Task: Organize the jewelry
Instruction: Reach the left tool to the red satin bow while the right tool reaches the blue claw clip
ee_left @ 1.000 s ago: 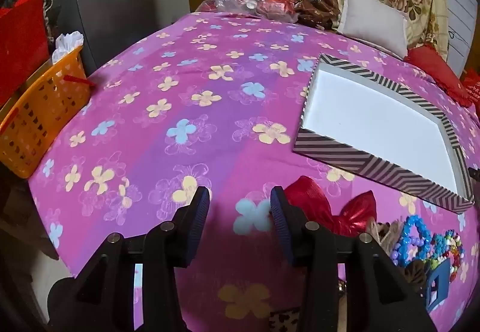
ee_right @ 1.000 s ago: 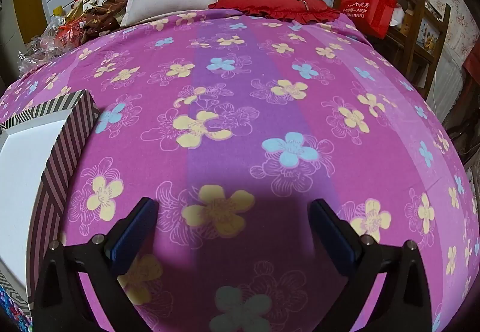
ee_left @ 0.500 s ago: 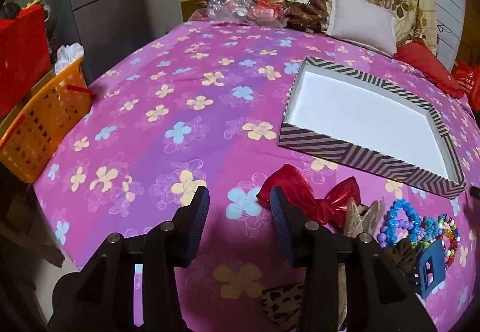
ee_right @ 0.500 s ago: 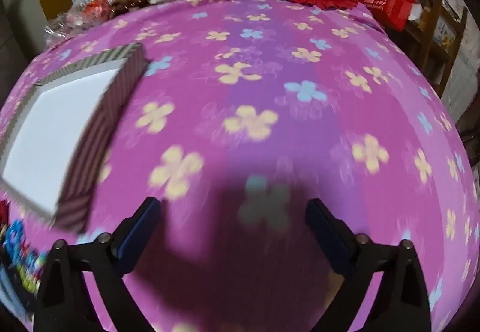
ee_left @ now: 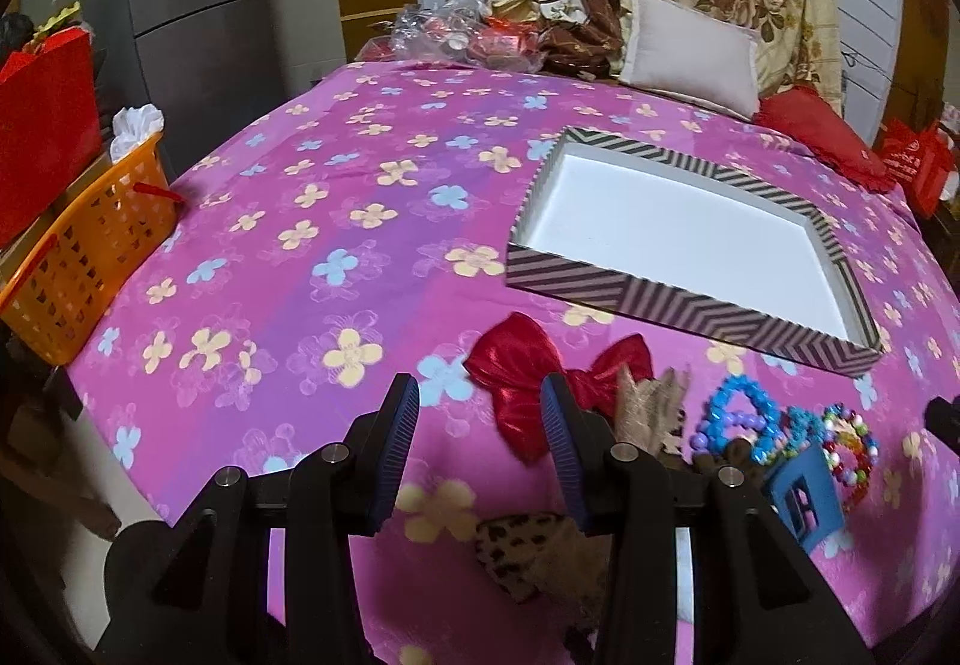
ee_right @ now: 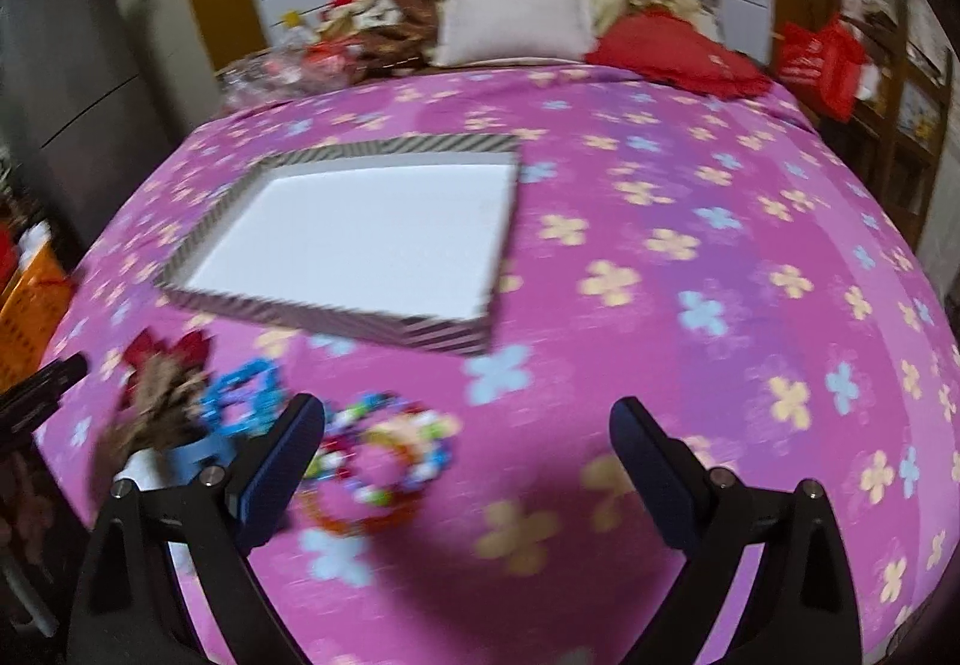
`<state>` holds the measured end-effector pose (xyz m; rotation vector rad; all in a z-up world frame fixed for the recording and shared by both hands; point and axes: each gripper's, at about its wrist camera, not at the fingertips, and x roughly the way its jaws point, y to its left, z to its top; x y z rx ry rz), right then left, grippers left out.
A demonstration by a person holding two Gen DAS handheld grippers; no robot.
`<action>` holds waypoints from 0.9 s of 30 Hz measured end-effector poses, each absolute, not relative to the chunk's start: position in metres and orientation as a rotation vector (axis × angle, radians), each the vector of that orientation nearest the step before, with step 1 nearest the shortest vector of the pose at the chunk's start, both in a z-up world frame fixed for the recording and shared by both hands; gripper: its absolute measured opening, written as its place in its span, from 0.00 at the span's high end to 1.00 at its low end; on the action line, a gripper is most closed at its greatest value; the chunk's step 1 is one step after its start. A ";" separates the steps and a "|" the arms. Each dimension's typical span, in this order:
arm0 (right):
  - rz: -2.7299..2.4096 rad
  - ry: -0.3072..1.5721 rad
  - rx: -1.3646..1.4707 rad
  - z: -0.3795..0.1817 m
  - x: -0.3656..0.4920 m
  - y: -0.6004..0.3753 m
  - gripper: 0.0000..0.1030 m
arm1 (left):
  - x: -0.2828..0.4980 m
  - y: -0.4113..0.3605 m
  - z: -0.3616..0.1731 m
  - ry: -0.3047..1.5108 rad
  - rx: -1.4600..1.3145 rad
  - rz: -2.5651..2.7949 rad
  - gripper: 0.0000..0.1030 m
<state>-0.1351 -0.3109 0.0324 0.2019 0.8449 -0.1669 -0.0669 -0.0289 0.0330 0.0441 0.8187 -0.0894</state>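
- Left wrist view: the left tongs point(ee_left: 477, 446) hang above the near edge of the bed point(ee_left: 372, 173), fingers parted with nothing between them — released.
- Just past the right-hand finger lies a shiny red bow point(ee_left: 528, 383), flat on the pink flowered bedspread.
- To the bow's right the jewelry is bunched together: a tan fuzzy hair piece point(ee_left: 651, 404), a blue bead bracelet point(ee_left: 741, 413), a multicolour bead bracelet point(ee_left: 849, 446) and a blue claw clip point(ee_left: 804, 494), touching or overlapping one another.
- A leopard-print piece point(ee_left: 528, 545) sits nearer the camera, partly hidden behind the tongs.
- Beyond the pile, near but apart from it, rests the striped tray point(ee_left: 600, 284) with a white inside, nothing in it.
- An orange basket point(ee_left: 78, 263) stands off the bed's left side; pillows lie at the far end.
- Right wrist view, blurred: the right tongs point(ee_right: 468, 458) are spread wide and hold nothing — released.
- The multicolour bead bracelet point(ee_right: 384, 461) lies just beside the left-hand finger, with the blue bead bracelet point(ee_right: 243, 401), tan piece point(ee_right: 159, 395) and red bow point(ee_right: 162, 350) further left.
- The striped tray point(ee_right: 336, 320) sits beyond them, toward the middle of the bed.
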 end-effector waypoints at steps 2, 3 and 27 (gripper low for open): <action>-0.154 0.843 0.199 0.033 -0.135 -0.297 0.05 | -0.070 -0.032 0.033 0.820 0.051 -0.097 0.56; -0.150 0.845 0.198 0.032 -0.135 -0.293 0.05 | -0.071 -0.033 0.033 0.820 0.052 -0.102 0.56; -0.103 0.848 0.172 0.034 -0.135 -0.259 0.05 | -0.100 -0.041 0.034 0.839 0.028 -0.164 0.57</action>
